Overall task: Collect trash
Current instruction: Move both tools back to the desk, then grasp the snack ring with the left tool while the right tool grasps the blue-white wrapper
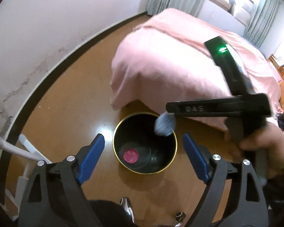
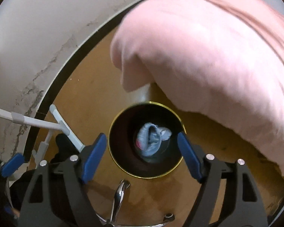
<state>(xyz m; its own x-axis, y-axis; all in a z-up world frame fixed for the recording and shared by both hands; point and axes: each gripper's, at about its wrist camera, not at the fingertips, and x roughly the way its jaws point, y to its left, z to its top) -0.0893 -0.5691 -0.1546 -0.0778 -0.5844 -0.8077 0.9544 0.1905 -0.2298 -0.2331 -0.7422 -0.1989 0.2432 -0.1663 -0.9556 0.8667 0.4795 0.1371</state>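
Right gripper: we held it above the bin, blue fingers spread wide, nothing between them.
Left gripper: ours too, fingers spread apart and bare, aimed down at the same bin.
Bin: black, gold-rimmed, upright on the wooden floor beside the pink bed cover.
Blue-grey wad: blurred, seemingly crumpled trash, inside the bin's mouth; we could not tell whether it had landed.
Red disc: it lay on the bin's bottom.
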